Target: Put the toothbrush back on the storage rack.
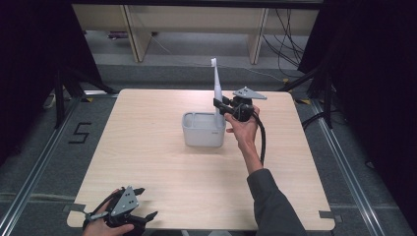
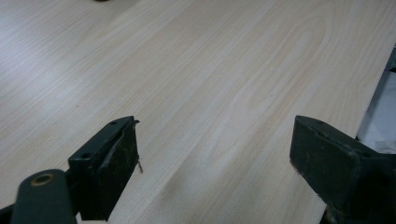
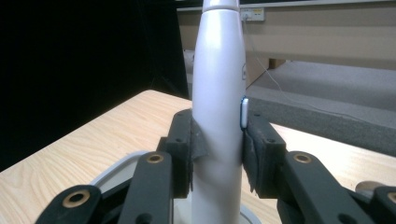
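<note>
High view: wooden table (image 1: 162, 167), grey tub (image 1: 203, 130) near its middle. White electric toothbrush (image 1: 216, 88) stood upright at tub's right end, lower end inside the tub, brush head up. Right gripper (image 1: 220, 106) clamped on toothbrush handle just above tub rim, held by right hand (image 1: 244, 132) reaching in from the right side. Left gripper (image 1: 145, 202) lay low at table's near-left corner in left hand (image 1: 105, 227), jaws spread, nothing between, well apart from tub. Left gripper view: left gripper (image 2: 215, 158) jaws wide apart over bare wood, nothing gripped; table edge at the right. Right gripper view: right gripper (image 3: 217, 154) jaws pressed on both sides of white toothbrush (image 3: 218, 116) handle, small blue-edged button (image 3: 243, 113) just above the right jaw; tub (image 3: 119, 170) rim below, table (image 3: 74, 154) beyond.
</note>
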Motion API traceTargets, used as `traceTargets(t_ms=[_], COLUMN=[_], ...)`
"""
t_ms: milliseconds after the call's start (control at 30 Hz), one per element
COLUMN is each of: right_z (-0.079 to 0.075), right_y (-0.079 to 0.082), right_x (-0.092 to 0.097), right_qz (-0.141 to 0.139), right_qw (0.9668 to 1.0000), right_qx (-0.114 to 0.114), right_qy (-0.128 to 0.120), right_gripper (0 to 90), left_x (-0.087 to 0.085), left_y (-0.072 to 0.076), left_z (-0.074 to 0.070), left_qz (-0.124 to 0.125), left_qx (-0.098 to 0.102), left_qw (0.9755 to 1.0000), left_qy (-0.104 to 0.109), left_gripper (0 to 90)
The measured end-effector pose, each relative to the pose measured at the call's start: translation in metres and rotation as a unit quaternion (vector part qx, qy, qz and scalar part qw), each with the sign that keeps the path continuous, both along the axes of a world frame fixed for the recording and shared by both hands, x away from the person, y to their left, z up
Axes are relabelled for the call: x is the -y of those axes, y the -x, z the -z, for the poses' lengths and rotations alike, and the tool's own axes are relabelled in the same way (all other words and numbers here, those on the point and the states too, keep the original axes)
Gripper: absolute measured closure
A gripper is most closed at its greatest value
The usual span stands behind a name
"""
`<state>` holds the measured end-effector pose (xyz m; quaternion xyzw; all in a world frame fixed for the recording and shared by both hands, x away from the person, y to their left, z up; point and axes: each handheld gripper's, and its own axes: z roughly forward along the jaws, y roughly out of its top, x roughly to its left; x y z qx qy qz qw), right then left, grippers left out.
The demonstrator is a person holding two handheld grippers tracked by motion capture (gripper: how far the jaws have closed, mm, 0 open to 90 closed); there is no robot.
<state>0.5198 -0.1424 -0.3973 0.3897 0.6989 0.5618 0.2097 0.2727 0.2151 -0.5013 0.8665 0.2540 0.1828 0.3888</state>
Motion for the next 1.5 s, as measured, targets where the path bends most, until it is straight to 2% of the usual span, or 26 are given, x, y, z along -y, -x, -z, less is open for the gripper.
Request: traceTargets(t_ms=[33,133,167,267,300,367,467,533,567,667,700,767,867,967,1000,1067,1167,1200,1233,1267,1333,1367,1400,1500], right_z=[0.001,0.004,0.005,0.007,0.008,0.010,0.013,0.015,0.016,0.018,0.019,0.021,0.023,0.025,0.026,0.027,0.029,0.030,0.031,0.033,0.035,0.035,0.037,0.038], right_y=[0.000,0.000,0.001,0.001,0.002,0.003,0.004,0.003,0.004,0.005,0.005,0.007,0.007,0.010,0.010,0.011,0.012,0.012,0.014,0.013,0.014,0.015,0.013,0.015], right_x=[0.000,0.000,0.000,-0.001,-0.001,0.000,0.000,0.001,0.000,0.001,0.001,0.001,0.003,0.003,0.004,0.003,0.005,0.004,0.003,0.005,0.004,0.004,0.005,0.004], right_qz=[-0.002,0.001,-0.001,-0.007,-0.005,-0.008,-0.010,-0.008,-0.009,-0.010,-0.010,-0.007,-0.009,-0.010,-0.011,-0.012,-0.009,-0.009,-0.006,-0.007,-0.007,-0.009,-0.011,-0.009], right_qw=[1.0000,0.9999,0.9999,1.0000,0.9999,0.9999,0.9998,0.9998,0.9997,0.9996,0.9997,0.9996,0.9995,0.9995,0.9995,0.9994,0.9992,0.9993,0.9992,0.9992,0.9992,0.9988,0.9989,0.9988], right_qx=[-0.009,-0.007,-0.012,-0.006,-0.012,-0.009,-0.016,-0.008,-0.018,-0.006,-0.014,-0.018,-0.016,-0.020,-0.010,-0.021,-0.013,-0.013,-0.030,-0.017,-0.020,-0.033,-0.017,-0.028], right_qy=[-0.002,-0.007,-0.012,0.004,0.003,0.009,0.010,0.018,0.015,0.026,0.018,0.021,0.024,0.023,0.028,0.024,0.037,0.033,0.026,0.036,0.034,0.034,0.042,0.038], right_gripper=[66.3,66.3,66.3,66.3,66.3,66.3,66.3,66.3,66.3,66.3,66.3,66.3,66.3,66.3,66.3,66.3,66.3,66.3,66.3,66.3,66.2,66.2,66.2,66.2], left_x=[0.000,0.000,0.000,0.000,0.000,0.000,0.000,0.000,0.000,0.000,0.000,0.000,0.000,0.001,0.000,0.000,0.001,0.000,0.000,0.000,0.001,0.001,0.000,0.001], left_y=[0.000,0.000,0.000,0.000,0.000,0.000,0.000,-0.001,0.000,-0.001,-0.001,0.000,0.000,0.000,0.000,0.000,0.000,0.000,0.000,0.000,0.000,0.000,0.000,0.000], left_z=[0.001,0.001,0.001,0.001,0.001,0.001,0.001,0.000,0.001,0.001,0.000,0.000,0.000,0.001,0.001,0.001,0.001,0.001,0.001,0.001,0.001,0.001,0.001,0.001], left_qz=[-0.002,-0.004,-0.003,-0.004,-0.003,-0.002,-0.006,-0.004,-0.002,-0.005,-0.005,0.002,0.000,-0.002,-0.003,-0.003,-0.002,-0.002,-0.002,-0.002,-0.002,-0.001,0.000,0.001], left_qx=[0.004,0.007,0.006,0.006,0.007,0.005,0.005,0.007,0.005,0.007,0.008,-0.001,0.003,0.005,0.006,0.006,0.004,0.004,0.004,0.004,0.004,0.004,0.003,-0.001], left_qw=[1.0000,0.9999,1.0000,1.0000,0.9999,1.0000,1.0000,0.9999,1.0000,0.9999,0.9999,1.0000,1.0000,1.0000,1.0000,1.0000,1.0000,1.0000,1.0000,1.0000,1.0000,1.0000,1.0000,1.0000], left_qy=[0.000,-0.007,-0.001,-0.005,-0.007,0.000,-0.006,-0.006,0.001,-0.006,-0.006,-0.001,-0.007,-0.001,-0.005,-0.006,-0.003,-0.004,-0.003,-0.004,-0.003,-0.004,-0.007,-0.005], left_gripper=[14.8,14.7,14.7,14.7,14.7,14.8,14.8,14.8,14.8,14.8,14.8,14.8,14.8,14.8,14.8,14.8,14.8,14.8,14.8,14.7,14.7,14.8,14.8,14.8])
